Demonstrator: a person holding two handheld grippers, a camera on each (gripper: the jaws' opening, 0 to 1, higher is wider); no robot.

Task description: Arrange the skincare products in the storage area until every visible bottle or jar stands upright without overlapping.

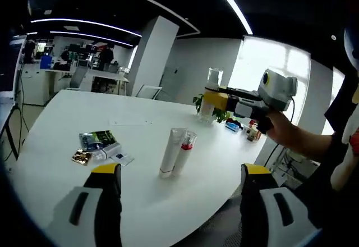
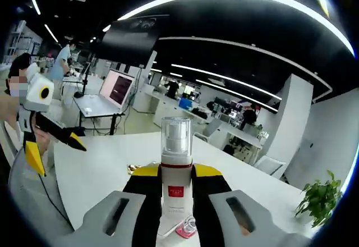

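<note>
Right tool [image 2: 176,186] clamped on upright white pump bottle w/ clear cap [image 2: 176,163], raised over white desk [image 1: 67,118]. Left tool [image 1: 178,186] jaws apart; white tube [image 1: 170,152] on desk.

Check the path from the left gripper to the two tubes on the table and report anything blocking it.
Nothing visible blocks it. The left gripper is open, and bare white table lies between its jaws and the two tubes ahead. The sachets lie off to the side. The right gripper, holding a pump bottle, is raised beyond them.
</note>
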